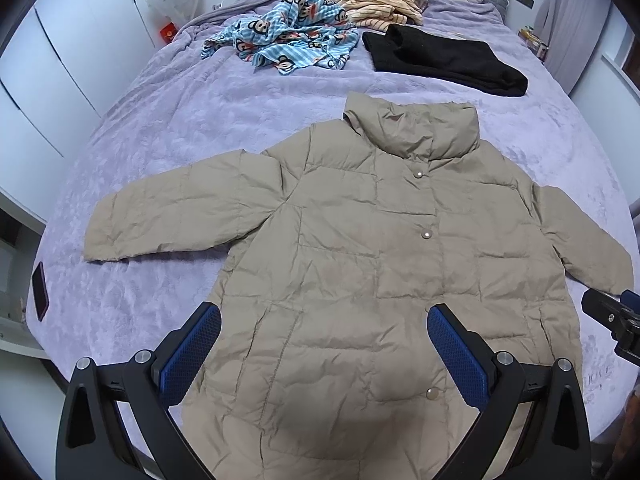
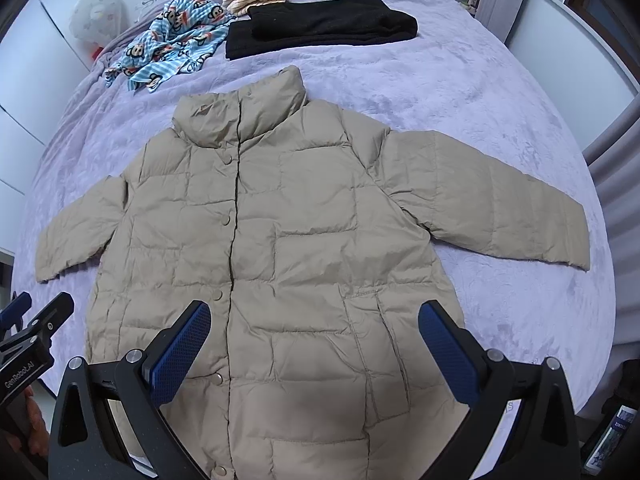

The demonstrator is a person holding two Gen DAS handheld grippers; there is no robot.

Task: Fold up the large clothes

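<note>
the beige quilted puffer jacket (image 1: pixel 360 248) lies flat, front up, on the lilac plush bedspread (image 1: pixel 168 120), collar away, hem nearest both grippers. left gripper (image 1: pixel 324 356) and right gripper (image 2: pixel 314 354) hover wide-jawed and empty, seemingly above the hem; each sleeve stretches sideways on its own gripper's side.

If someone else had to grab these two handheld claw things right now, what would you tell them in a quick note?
Left gripper: open, holding nothing, hanging over the lower front of the beige puffer jacket.
Right gripper: open, holding nothing, over the jacket's hem too.
Jacket: spread flat, front up and snapped shut, on the purple blanket, both sleeves out to the sides, collar toward the headboard.
Behind it: a black garment that looks already folded; a blue monkey-print cloth and a striped peach garment lie crumpled.
Done: jacket laid out. Left: all its folds, probably the sleeves inward first.
</note>
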